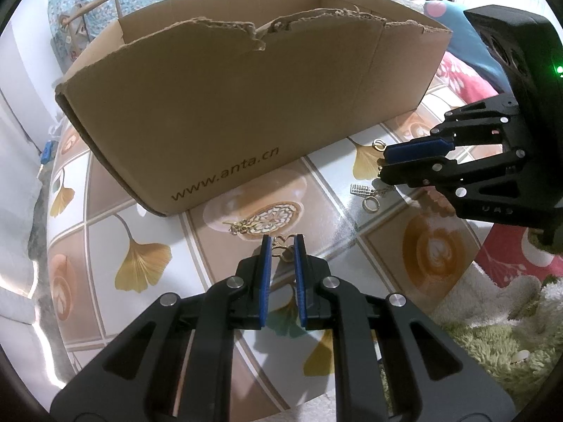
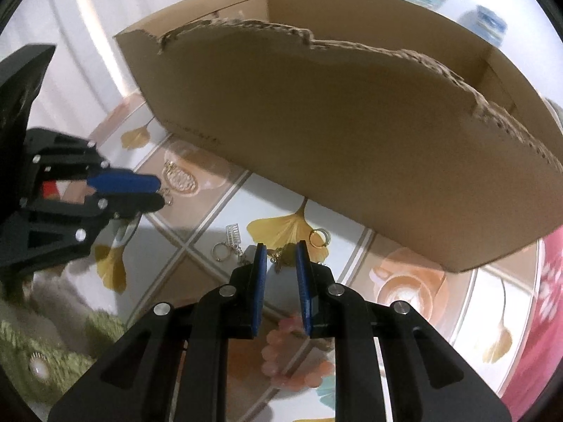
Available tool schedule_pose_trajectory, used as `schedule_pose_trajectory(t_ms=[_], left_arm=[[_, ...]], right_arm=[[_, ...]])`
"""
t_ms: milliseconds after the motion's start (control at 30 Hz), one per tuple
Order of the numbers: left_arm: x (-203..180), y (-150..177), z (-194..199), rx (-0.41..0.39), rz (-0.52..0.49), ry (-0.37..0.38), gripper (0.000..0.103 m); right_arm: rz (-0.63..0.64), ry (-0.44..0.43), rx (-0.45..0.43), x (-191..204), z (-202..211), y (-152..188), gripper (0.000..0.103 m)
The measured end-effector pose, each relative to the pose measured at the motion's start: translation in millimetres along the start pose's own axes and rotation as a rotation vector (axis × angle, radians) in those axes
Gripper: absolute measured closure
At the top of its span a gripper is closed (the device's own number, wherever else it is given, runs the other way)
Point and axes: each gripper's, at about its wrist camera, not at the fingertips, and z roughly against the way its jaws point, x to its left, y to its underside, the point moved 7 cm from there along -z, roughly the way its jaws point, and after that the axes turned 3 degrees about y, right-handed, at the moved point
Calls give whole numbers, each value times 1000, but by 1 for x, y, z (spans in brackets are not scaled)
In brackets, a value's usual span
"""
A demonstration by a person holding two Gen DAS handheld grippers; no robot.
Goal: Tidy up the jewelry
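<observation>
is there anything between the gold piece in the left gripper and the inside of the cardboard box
Yes: the box's own near wall. It rises behind the gold chain piece that sits between the left gripper pads, so the piece has to go over the torn top edge.

A round table (image 1: 147, 225) with a glossy ginkgo-leaf and coffee-cup cloth stands beside a shaggy green rug (image 1: 492, 344), a red flowered blanket (image 1: 461, 77) and pale walls.

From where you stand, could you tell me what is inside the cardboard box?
Only the bare inner walls near the far corner of the cardboard box show. Its torn front wall hides the floor, so whether any jewelry lies inside cannot be seen.
</observation>
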Motion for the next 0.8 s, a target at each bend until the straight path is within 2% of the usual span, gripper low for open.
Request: schedule_pose_trajectory(t_ms=[233,333,467,800], left_arm=[[1,0,0,0,1,-1,91],[2,1,0,2,0,-1,91],[2,0,0,1,-1,-3,91],[3,0,1,-4,8,10,91]], right_arm=[[78,-53,13,2,-9,-8,87],[93,-71,18,4,-12,-12,92],[81,-92,16,9,-18,-17,96],[5,-116,-15,3,-16,-8,96]])
